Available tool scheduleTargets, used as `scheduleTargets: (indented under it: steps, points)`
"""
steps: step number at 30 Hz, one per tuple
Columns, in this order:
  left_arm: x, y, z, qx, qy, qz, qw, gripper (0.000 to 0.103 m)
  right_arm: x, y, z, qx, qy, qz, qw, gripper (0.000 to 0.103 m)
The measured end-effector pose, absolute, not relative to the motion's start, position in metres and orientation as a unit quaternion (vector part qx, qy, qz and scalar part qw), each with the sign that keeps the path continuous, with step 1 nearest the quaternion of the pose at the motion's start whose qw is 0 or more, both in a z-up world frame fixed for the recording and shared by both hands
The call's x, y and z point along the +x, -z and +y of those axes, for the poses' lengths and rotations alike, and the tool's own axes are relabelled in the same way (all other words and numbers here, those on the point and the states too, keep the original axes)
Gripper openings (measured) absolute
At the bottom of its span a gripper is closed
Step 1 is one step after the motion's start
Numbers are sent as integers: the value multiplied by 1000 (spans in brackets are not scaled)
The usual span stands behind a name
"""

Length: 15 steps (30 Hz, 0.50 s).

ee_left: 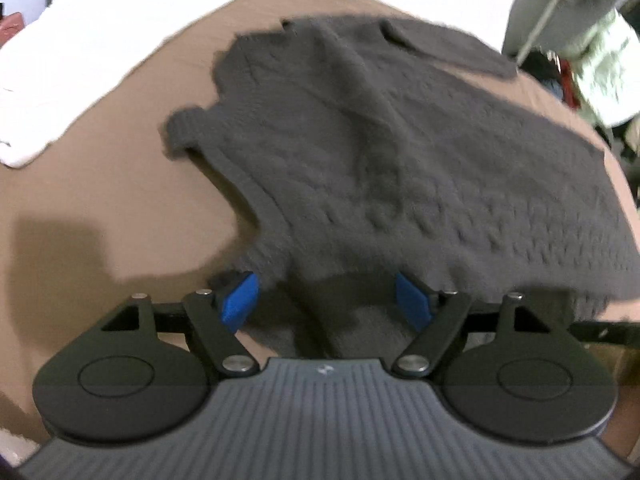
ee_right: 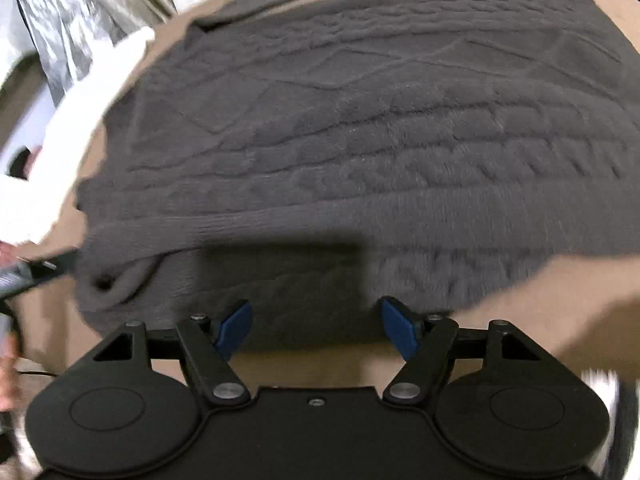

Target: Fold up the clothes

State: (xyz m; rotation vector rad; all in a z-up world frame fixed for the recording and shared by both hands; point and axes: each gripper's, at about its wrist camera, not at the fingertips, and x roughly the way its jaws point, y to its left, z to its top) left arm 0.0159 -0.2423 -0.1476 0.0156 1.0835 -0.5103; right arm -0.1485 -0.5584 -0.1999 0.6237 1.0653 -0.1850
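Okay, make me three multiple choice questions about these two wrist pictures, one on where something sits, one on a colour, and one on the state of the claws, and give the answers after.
1. Where does the white fabric lie relative to the dark grey cable-knit sweater in the left wrist view?
A. To its left
B. On top of it
C. Beyond its right edge

2. What colour are the pads on the claw fingers?
A. Red
B. Blue
C. Yellow

3. How do both claws stand?
A. Shut on the sweater
B. Shut on nothing
C. Open, pads apart

Answers:
1. A: the white fabric lies on the brown surface left of the dark grey cable-knit sweater.
2. B: the pads show blue in both views.
3. C: the left claw and right claw both have wide gaps, with no pad pressing knit.
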Motion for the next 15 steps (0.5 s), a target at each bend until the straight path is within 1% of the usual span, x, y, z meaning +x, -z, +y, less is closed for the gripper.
scheduleTargets:
  steps: [2, 4, 6, 7, 8, 9, 10, 11, 12, 13, 15]
  points:
    - [13, 161, -246, 4, 225, 546, 807, 81, -154, 205, -555, 314, 82, 510, 796, 81]
    - [10, 162, -247, 3, 218, 547, 809, 81, -155, 214, -551, 332, 76, 534, 774, 81]
    - [8, 158, -247, 5, 219, 540, 812, 81, -155, 220, -549, 332, 83, 533, 774, 81]
    - [8, 157, -245, 2, 219, 538, 814, 82, -154, 223, -551, 340, 93, 524, 775, 82]
    - [10, 157, -244, -4, 217, 540, 813, 83, -155, 226, -556, 361, 105, 507, 776, 85]
    - [12, 159, -243, -9, 215, 546, 810, 83, -157, 228, -563, 397, 121, 475, 776, 91]
    - [14, 162, -242, -13, 213, 551, 807, 83, -160, 231, -568, 426, 135, 443, 777, 93]
    - [15, 163, -241, -15, 211, 555, 805, 83, -162, 233, -573, 453, 147, 412, 777, 94]
    - [15, 162, -241, -12, 209, 552, 807, 83, -161, 235, -574, 456, 150, 400, 781, 91]
    - [14, 160, -241, -5, 208, 542, 814, 83, -157, 234, -571, 435, 146, 401, 793, 85]
    - [9, 151, -245, 17, 212, 511, 833, 83, -153, 226, -560, 366, 144, 405, 825, 27]
